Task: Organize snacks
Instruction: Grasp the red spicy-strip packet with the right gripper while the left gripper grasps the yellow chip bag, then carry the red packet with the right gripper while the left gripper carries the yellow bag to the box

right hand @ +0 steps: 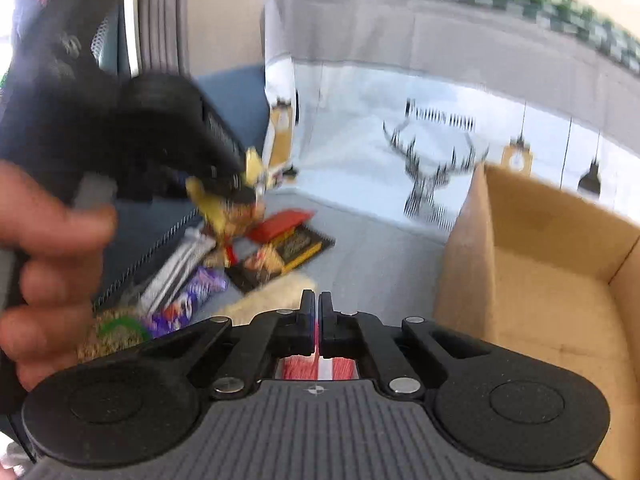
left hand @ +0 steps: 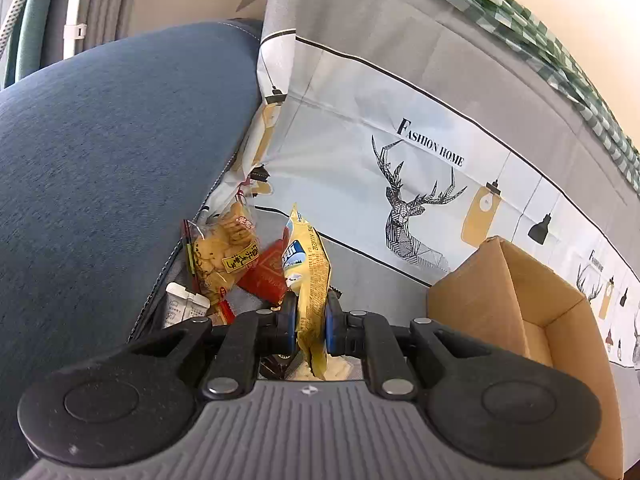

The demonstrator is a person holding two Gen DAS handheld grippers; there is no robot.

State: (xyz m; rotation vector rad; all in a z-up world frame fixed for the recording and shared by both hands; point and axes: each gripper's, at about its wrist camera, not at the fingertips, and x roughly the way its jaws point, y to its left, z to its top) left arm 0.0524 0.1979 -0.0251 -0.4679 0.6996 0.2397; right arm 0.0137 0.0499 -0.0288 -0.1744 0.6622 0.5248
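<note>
Between your left gripper's point(left hand: 311, 320) blue pads, a yellow snack packet point(left hand: 308, 268) stands pinched upright above the snack pile point(left hand: 236, 264). Your right gripper point(right hand: 316, 320) is clamped on a thin red-and-white wrapper point(right hand: 318, 366), beside the open cardboard box point(right hand: 560, 280).

The snacks point(right hand: 224, 264) lie in a heap on the sheet point(left hand: 360, 268), against the foot of the cushion point(left hand: 120, 160) at the left. The box point(right hand: 540, 280) stands on the same sheet at the right, apart from the heap, with its open side up. Behind both, the printed cloth point(left hand: 400, 140) rises as a wall. In the heap, one packet point(right hand: 296, 242) lies flat at the far side, nearest the cloth.
</note>
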